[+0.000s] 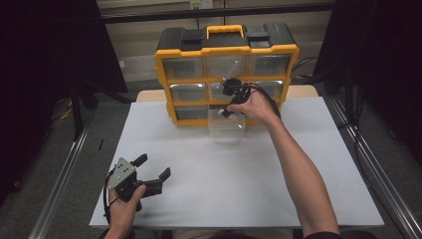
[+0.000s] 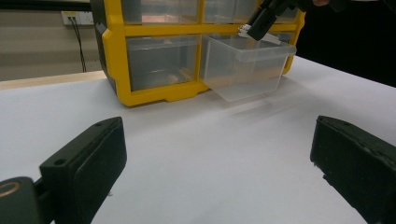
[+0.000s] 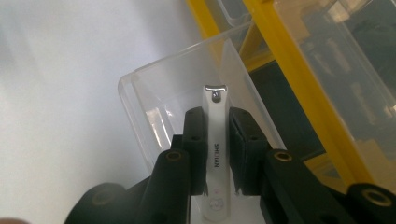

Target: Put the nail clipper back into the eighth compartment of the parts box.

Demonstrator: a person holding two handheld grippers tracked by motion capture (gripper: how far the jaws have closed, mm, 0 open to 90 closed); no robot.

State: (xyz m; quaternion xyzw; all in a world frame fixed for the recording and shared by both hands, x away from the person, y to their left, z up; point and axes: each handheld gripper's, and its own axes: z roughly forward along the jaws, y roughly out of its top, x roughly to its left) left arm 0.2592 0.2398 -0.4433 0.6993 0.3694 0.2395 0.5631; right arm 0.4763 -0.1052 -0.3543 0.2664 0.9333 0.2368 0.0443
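Observation:
A silver nail clipper (image 3: pixel 215 140) is clamped between the pads of my right gripper (image 3: pixel 215 119), which is shut on it and held just above a clear plastic drawer (image 3: pixel 159 93). That drawer (image 1: pixel 227 127) is pulled far out of the bottom middle slot of a yellow and black organiser (image 1: pixel 226 50). In the left gripper view the right gripper (image 2: pixel 260 21) hangs over the drawer (image 2: pixel 245 67) with the clipper's tip (image 2: pixel 243 31) showing. My left gripper (image 1: pixel 152 169) rests near the table's front left, jaws wide apart, with nothing between them.
The organiser stands at the back of a white table (image 1: pixel 199 164) and has several clear drawers. Metal rails (image 1: pixel 59 184) run along both sides of the table. Cables trail behind the organiser at the right.

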